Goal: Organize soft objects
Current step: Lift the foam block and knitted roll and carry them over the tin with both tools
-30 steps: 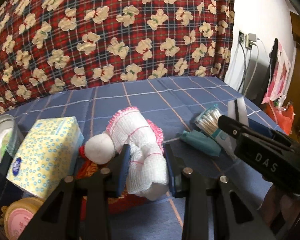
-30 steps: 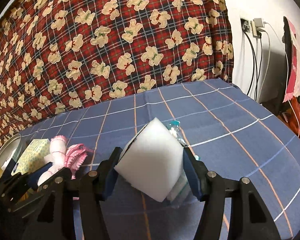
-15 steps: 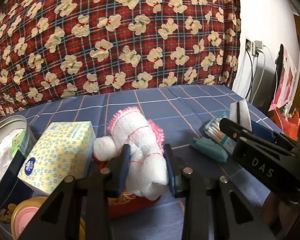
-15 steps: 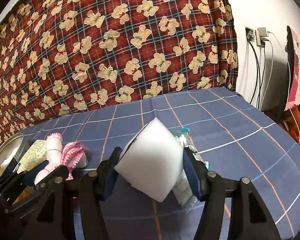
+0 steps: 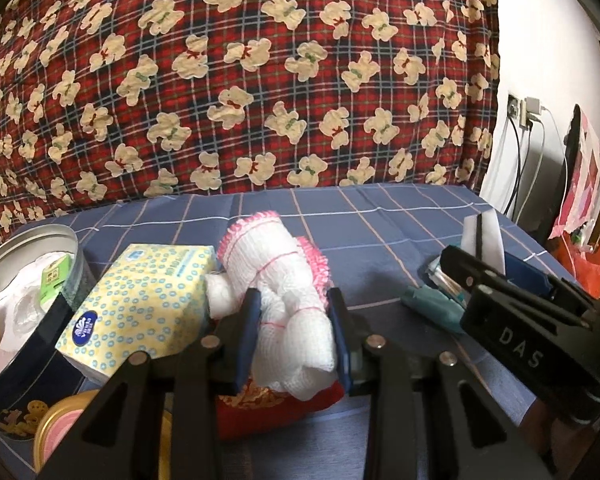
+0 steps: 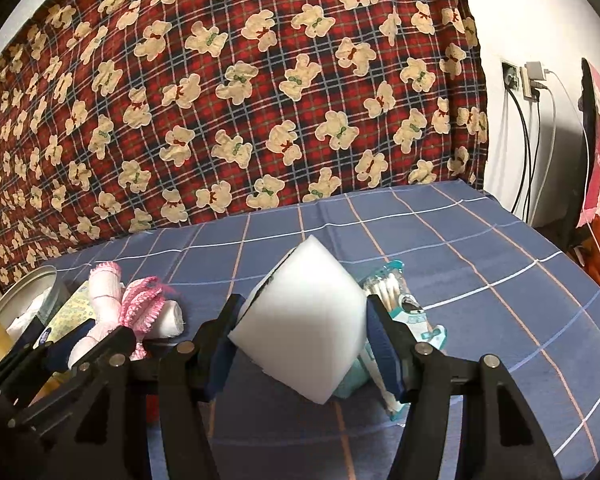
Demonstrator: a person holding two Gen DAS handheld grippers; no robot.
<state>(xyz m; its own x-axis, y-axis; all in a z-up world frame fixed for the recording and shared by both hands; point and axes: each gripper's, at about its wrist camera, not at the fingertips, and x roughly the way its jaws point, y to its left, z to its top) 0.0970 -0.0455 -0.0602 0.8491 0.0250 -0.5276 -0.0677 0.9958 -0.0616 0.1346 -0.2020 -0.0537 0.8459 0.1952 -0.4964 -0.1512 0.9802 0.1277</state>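
- Blue checked cloth (image 6: 480, 280) covers the work surface, with a red plaid teddy-bear blanket (image 6: 260, 100) hanging behind it.
- Left gripper (image 5: 294, 332) pinches a white gauze cloth with pink trim (image 5: 284, 280); its lower end bulges out below the pads, over a red pouch (image 5: 276, 408). The cloth is limp, so I judge it could slide out of the pinch or drag the pouch along.
- Just left sit a yellow tissue box (image 5: 140, 304) and a round tin (image 5: 32, 240); a swing that way could knock either.
- Right gripper (image 6: 304, 340) squeezes a white foam block (image 6: 300, 320) held by 2 corners, tilted. That hold looks likely to let the block pivot or pop free.
- Beneath the block lie a cotton swab pack (image 6: 384, 284) and a teal packet (image 6: 428, 332); lowering here could crush or shove them.
- Both grippers work close together, so they may collide.
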